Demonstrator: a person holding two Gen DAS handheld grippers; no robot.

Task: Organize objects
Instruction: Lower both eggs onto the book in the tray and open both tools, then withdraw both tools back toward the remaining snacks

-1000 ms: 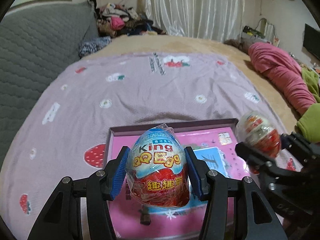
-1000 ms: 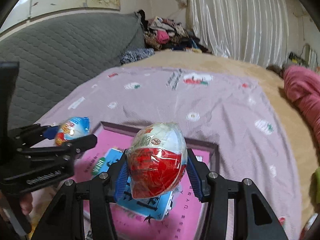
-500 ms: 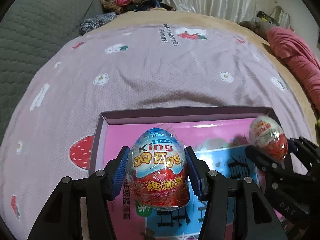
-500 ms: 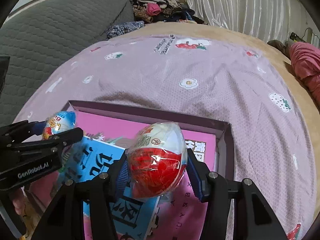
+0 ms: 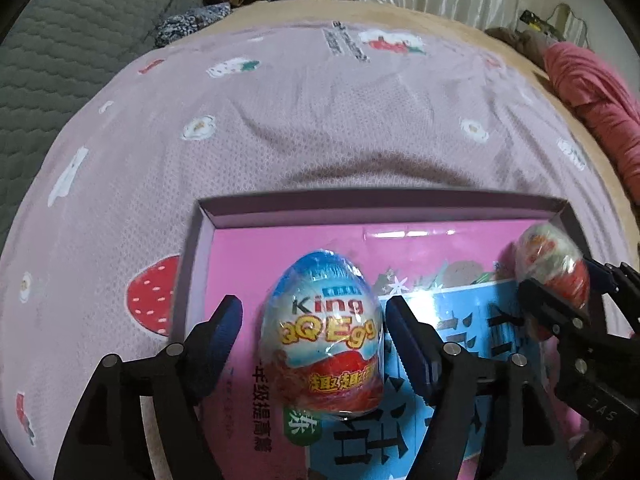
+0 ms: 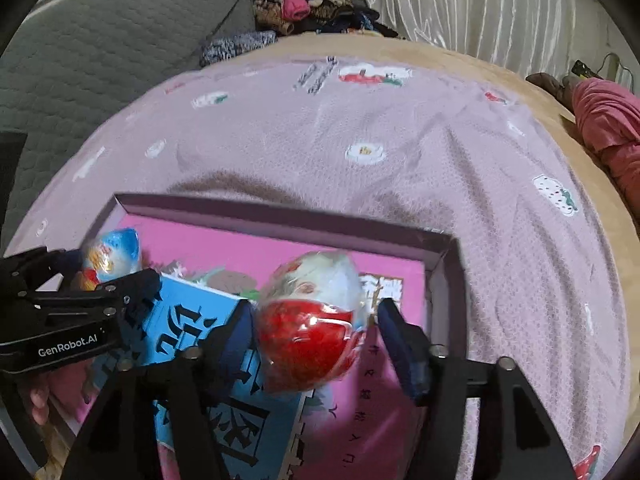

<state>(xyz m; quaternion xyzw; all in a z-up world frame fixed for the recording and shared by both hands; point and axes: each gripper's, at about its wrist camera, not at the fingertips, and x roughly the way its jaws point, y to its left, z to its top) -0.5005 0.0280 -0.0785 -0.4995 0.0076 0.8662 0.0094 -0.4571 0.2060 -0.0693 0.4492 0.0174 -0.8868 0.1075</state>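
Left tool (image 5: 314, 316) – jaws just opened, pads clear of the blue King QQ Egg (image 5: 326, 338) between them. Right tool (image 6: 316, 320) likewise apart around the red-white egg (image 6: 310, 320). Both over the purple-walled box (image 5: 360, 200), right egg at 3 o'clock.

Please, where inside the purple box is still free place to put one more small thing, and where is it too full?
Free: the pink strip along the far wall of the purple box, and its far left corner. Crowded: the middle, where the blue egg sits between the opening left claw, and the right side, where the red egg sits between the opening right claw.
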